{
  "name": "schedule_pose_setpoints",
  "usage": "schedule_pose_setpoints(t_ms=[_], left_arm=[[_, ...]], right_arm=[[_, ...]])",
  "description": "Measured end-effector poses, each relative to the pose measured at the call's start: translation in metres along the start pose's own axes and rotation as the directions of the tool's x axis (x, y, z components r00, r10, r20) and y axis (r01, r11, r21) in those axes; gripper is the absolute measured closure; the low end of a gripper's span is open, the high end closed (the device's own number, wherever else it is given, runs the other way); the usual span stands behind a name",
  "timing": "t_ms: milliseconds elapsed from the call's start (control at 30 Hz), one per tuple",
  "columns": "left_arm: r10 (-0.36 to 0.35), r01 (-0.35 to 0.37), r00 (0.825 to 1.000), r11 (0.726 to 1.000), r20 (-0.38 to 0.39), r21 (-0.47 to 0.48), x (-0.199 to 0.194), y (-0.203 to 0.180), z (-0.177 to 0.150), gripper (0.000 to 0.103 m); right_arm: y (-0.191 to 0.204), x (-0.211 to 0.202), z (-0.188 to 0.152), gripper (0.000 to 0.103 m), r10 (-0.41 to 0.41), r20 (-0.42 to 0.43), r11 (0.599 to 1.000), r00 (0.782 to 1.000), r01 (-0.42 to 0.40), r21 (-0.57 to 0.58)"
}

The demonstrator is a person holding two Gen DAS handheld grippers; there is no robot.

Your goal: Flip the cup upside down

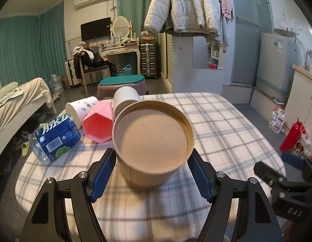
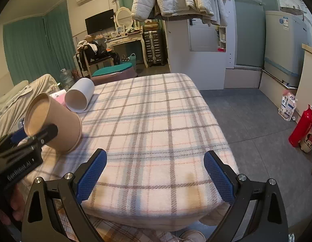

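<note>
A brown paper cup is held between the blue pads of my left gripper, tilted with its flat bottom facing the camera. In the right wrist view the same cup leans with its rim edge touching the plaid tablecloth, bottom up and to the left, with the left gripper clamped on it. My right gripper is open and empty above the table's near edge.
A white cup, a pink hexagonal cup, a patterned white cup and a blue-labelled bottle lie on their sides at the table's left. A red bottle stands on the floor at the right.
</note>
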State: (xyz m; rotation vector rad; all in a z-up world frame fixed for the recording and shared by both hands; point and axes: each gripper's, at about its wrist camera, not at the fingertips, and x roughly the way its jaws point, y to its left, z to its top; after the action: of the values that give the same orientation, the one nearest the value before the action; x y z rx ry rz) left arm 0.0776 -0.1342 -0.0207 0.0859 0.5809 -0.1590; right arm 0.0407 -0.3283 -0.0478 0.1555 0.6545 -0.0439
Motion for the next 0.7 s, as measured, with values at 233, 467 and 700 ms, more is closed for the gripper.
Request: schedule_pose_setpoints(t_ms=[233, 467, 700], left_arm=[[-0.038, 0.037, 0.999, 0.999, 0.012, 0.011, 0.004, 0.002, 0.012, 0.029], [-0.047, 0.047, 0.998, 0.999, -0.030, -0.004, 0.015, 0.005, 0.005, 0.029], [-0.062, 0.062, 0.997, 0.998, -0.049, -0.004, 0.021, 0.008, 0.003, 0.029]], right_arm=[[0.004, 0.003, 0.002, 0.005, 0.005, -0.002, 1.000, 1.000, -0.005, -0.003], [0.007, 0.004, 0.002, 0.006, 0.001, -0.003, 1.000, 1.000, -0.001, -0.005], [0.012, 0.006, 0.004, 0.005, -0.003, -0.011, 1.000, 1.000, 0.003, -0.013]])
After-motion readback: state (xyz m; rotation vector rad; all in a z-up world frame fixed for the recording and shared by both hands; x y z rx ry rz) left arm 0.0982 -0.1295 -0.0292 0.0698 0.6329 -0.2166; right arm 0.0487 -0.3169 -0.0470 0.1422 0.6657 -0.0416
